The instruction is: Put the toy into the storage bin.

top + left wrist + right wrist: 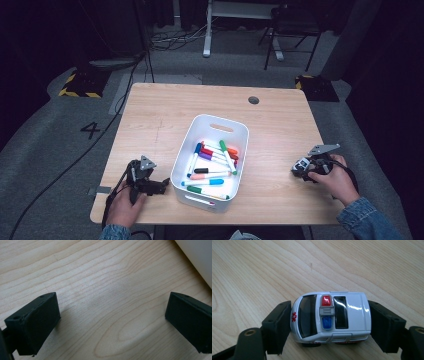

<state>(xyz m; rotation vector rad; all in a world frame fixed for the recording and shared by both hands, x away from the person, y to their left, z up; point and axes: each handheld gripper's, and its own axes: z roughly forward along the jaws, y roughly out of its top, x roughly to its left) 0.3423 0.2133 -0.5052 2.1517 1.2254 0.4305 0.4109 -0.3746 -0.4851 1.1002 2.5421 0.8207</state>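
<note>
1. Nearest the camera in the right gripper view sits a small white toy ambulance [332, 316], clamped front and back between the two black jaws of the right gripper [329, 322]. It has a red and a blue roof light, dark windows and a red star mark on its bonnet, and its wheels rest on the table.
2. In the high view the right gripper [302, 166] lies at the near right of the wooden table [155, 120], held by the person's right hand [336, 181]; the toy ambulance shows there as a pale spot at the gripper's tip, well apart from the bin.
3. The left gripper [112, 320] has its jaws spread wide apart with nothing between them, just bare wood grain below. A pale edge of the bin [197, 257] shows at the far right of that view.
4. In the high view the left gripper [162, 186] rests at the near left of the table, held by the left hand [124, 206], its tip just beside the bin's near left wall.
5. The white plastic bin [186, 145] stands mid-table between the two grippers, holding a loose heap of coloured markers [215, 167]: green, blue, purple, red, orange and black caps.
6. A round grey grommet [253, 100] sits at the far side of the table.
</note>
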